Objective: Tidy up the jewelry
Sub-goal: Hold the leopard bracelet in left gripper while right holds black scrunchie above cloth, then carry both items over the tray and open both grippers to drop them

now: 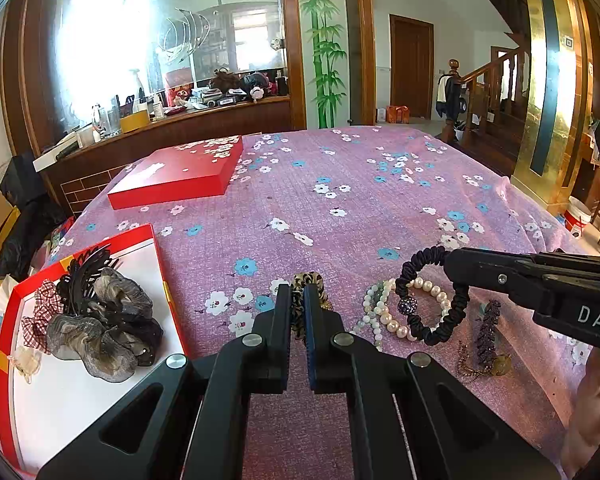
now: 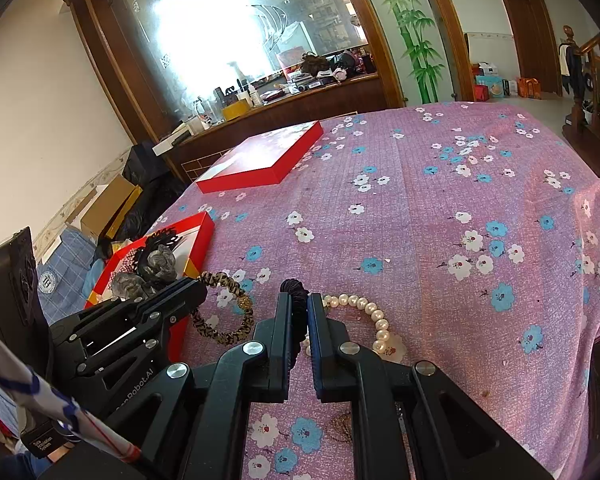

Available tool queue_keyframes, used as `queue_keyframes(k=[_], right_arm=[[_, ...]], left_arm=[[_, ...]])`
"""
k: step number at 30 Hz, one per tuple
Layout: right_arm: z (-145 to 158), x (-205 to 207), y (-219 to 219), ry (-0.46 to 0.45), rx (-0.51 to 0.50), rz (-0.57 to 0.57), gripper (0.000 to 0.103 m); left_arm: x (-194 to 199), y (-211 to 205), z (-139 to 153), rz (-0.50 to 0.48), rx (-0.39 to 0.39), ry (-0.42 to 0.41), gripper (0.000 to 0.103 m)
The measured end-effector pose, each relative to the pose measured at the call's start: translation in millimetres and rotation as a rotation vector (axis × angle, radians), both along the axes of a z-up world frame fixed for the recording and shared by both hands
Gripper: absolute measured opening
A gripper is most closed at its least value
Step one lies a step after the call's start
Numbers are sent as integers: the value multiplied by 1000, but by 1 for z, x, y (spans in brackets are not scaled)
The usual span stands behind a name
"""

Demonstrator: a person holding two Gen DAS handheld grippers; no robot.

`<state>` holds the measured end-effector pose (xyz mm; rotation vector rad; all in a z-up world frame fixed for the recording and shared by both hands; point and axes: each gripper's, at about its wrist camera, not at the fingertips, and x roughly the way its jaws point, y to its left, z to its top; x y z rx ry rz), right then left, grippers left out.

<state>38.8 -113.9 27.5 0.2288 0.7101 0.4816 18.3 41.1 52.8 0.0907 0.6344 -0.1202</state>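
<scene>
Left gripper [image 1: 298, 300] fingers pinch leopard scrunchie [image 1: 305, 285]; right gripper [image 2: 299, 308] fingers pinch black scrunchie [image 1: 430, 294] beside pearl bracelet [image 2: 370, 316].

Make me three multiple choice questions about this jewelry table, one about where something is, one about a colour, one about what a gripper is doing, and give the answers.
1. Where does the open red tray with hair accessories lie, seen from the left wrist camera?
A. Left of the left gripper
B. At the table's far right edge
C. On top of the closed red box

2. What colour is the scrunchie that the right gripper has taken?
A. White
B. Dark navy to black
C. Yellow

3. What is the left gripper doing?
A. Open above the pearls
B. Shut on nothing
C. Shut on the leopard-print scrunchie

Answers: 1 A, the tray sits at the left table edge beside the left gripper. 2 B, the right gripper pinches a dark loop lying over the pearl bracelet. 3 C, the patterned band runs between its closed jaws.
</scene>
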Motion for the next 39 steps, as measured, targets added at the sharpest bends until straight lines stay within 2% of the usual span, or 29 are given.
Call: queue_keyframes(k=[10,15,19,22,30,34,39], right_arm=[[3,-2,1,-18,6,4,9],[0,2,-7,33,77,-21,9],[8,-7,0,28,99,-9,9],[15,-13,18,24,107,30,9],[36,-30,96,7,101,208,9],[33,-36,142,26,67,299,9],[13,-29,190,90,26,366,10]], left_arm=[[5,7,4,23,4,-12,5],[1,23,14,50,-61,4,5],[-16,41,27,79,-74,-34,5],[-27,60,32,110,-88,-41,5],[-57,150,34,260,-131,-29,6],[-59,203,19,355,-156,32,6],[-45,240,0,374,-242,150,6]])
